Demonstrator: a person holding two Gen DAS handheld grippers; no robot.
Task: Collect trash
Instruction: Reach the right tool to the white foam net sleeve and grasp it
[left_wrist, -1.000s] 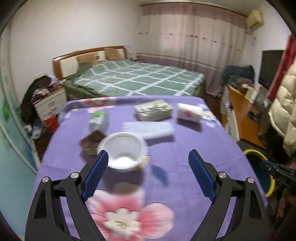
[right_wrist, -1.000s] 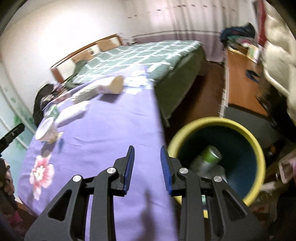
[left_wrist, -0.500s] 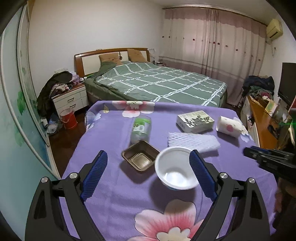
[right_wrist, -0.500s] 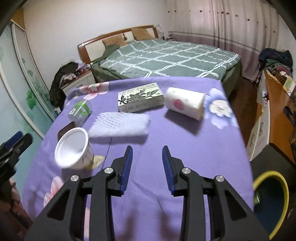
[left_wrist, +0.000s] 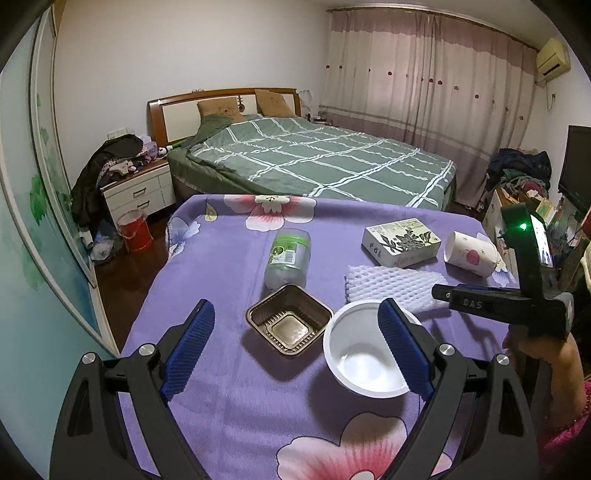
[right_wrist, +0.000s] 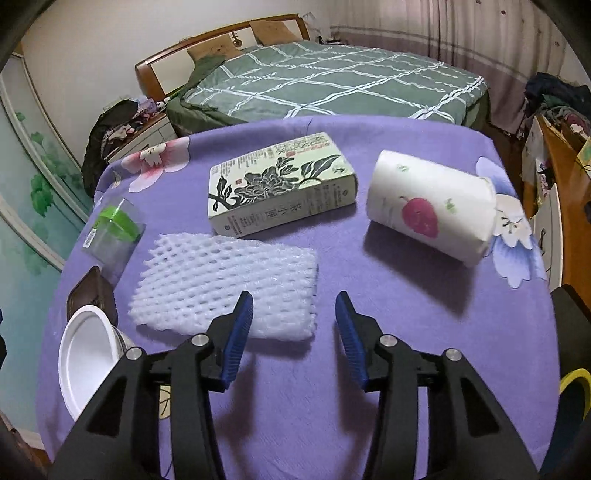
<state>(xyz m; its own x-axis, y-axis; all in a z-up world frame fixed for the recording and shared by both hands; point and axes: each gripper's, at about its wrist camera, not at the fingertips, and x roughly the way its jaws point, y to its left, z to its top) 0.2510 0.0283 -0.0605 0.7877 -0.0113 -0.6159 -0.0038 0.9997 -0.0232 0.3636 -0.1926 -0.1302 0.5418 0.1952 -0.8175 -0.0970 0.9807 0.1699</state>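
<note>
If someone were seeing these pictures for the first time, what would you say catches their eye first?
Probably the purple flowered tablecloth strewn with trash: a white bowl and brown tray near the open left claw, and a clear bottle lying behind the tray. Ahead of the open right claw lie a white foam net, a printed box and a tipped paper cup.

left tool (left_wrist: 295, 343): black arms, blue ribbed pads, silver screws | right tool (right_wrist: 294, 325): same
</note>
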